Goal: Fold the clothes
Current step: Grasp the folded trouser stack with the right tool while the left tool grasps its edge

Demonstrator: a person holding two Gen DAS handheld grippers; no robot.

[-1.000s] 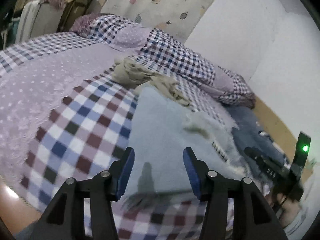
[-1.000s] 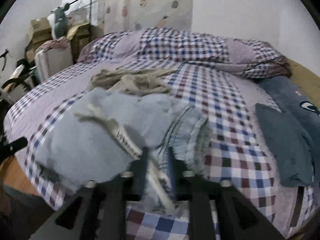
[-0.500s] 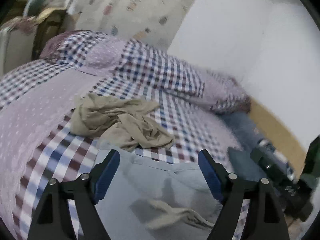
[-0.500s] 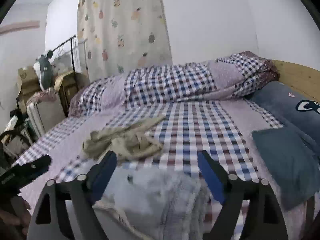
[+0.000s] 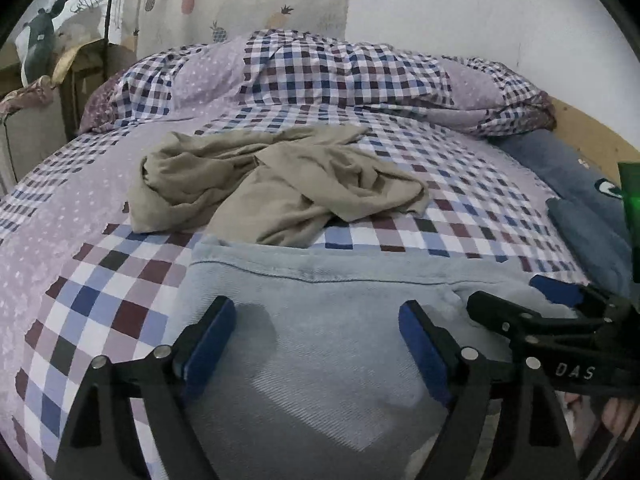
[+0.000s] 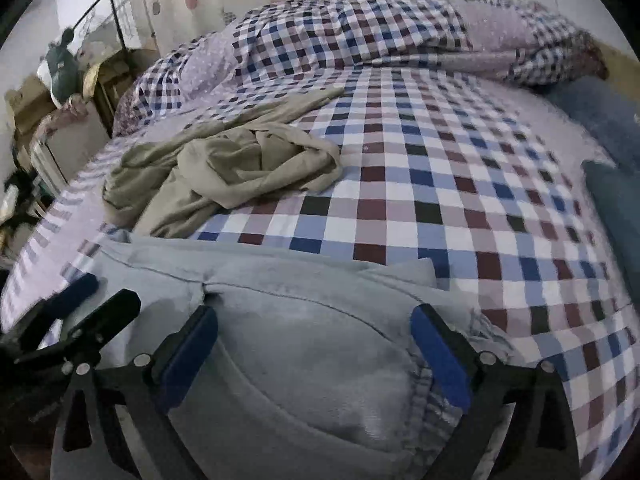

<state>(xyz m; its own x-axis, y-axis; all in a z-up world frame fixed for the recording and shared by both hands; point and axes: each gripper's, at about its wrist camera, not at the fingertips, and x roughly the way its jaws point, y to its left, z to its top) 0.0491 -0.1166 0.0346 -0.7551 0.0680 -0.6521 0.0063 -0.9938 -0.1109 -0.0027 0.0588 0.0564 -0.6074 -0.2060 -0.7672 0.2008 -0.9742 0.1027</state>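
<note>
Let go a second ago: right claw [image 6: 314, 350], then pinched on the pale blue garment [image 5: 320, 320], now spread wide and empty above it; left claw [image 5: 316, 344] likewise wide and holding nothing. Laid flat at the near edge of the bed [image 5: 460, 208], one fold apparently done. Beige garment [image 5: 276, 184] crumpled just behind, unfolded.

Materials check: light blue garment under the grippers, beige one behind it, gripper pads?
Light blue garment: looks like thick fleecy knit, matte, faint diagonal rib and stitched seam; possibly sweatshirt cotton.
Beige garment: thin soft fabric, matte, many fine draping creases; fibre unclear.
Left gripper pads: blue, dull, likely rubber or foam on black rigid arms.
</note>
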